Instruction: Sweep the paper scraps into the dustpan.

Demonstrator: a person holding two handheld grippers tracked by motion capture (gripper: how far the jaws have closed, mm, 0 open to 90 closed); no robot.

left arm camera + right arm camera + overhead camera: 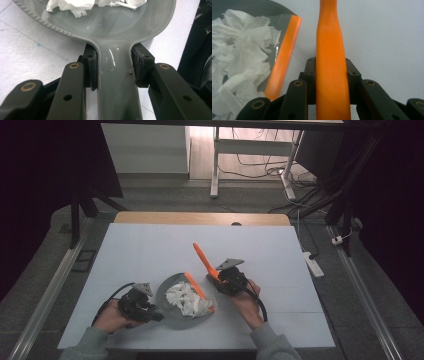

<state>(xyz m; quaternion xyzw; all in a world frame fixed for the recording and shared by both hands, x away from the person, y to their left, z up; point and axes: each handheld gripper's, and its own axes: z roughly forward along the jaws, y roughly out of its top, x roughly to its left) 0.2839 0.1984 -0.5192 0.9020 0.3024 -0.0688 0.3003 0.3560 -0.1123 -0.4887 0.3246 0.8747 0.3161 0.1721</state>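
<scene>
- Nearest me, my left gripper [141, 306] has its jaws clamped either side of the grey dustpan's handle [116, 85], pads pressing on it, dustpan [167, 297] flat on the white table [135, 250].
- Left hand [111, 317] sits low at the near-left, forearm coming in from the bottom edge, gripper pointing right toward the pan.
- Crumpled white tissue [189, 299] is piled inside the pan, against its orange lip [200, 291] on the right.
- My right gripper [223, 281] is closed tight on the orange brush handle [331, 75], just right of that lip.
- The handle's long axis runs up and away-left from the jaws, tip [196, 247] toward the far edge.
- Right hand [245, 300] is the nearer one to the lip; I judge any next sweep goes leftward into the pan.
</scene>
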